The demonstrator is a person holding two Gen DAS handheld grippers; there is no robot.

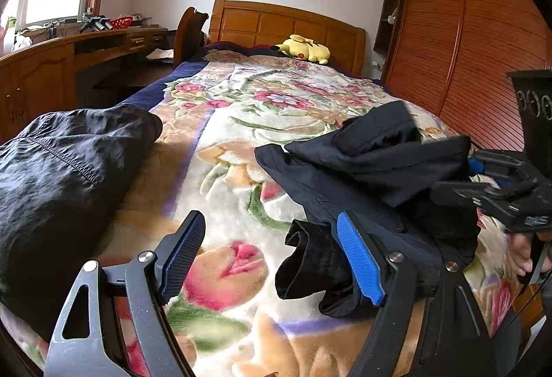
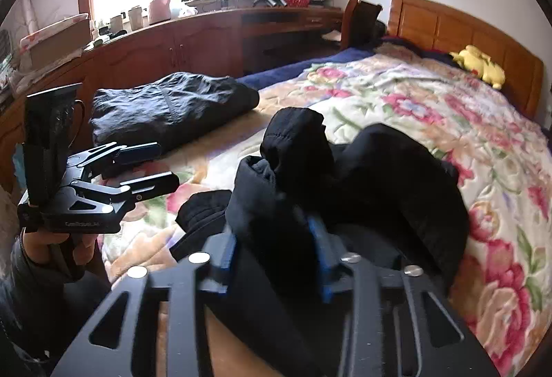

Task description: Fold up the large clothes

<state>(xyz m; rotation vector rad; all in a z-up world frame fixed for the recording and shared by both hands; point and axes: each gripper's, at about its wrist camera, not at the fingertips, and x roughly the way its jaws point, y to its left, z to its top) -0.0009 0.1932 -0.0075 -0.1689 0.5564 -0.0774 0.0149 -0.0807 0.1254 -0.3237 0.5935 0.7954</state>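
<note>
The dark coat [image 2: 362,176] lies bunched on the bed [image 2: 448,107], right in front of the right gripper [image 2: 272,259]. Its fingers stand half open around a fold. The left gripper [image 1: 272,252] is wide and empty, just beside the coat's edge.

A crumpled jacket [image 2: 362,176] lies on the bed [image 2: 431,107], near its foot. A folded garment [image 2: 172,107] lies to its left, at the bed's edge nearest the bench [image 2: 207,31]. A plush toy [image 2: 479,64] rests against the headboard [image 2: 465,28] behind both.
</note>
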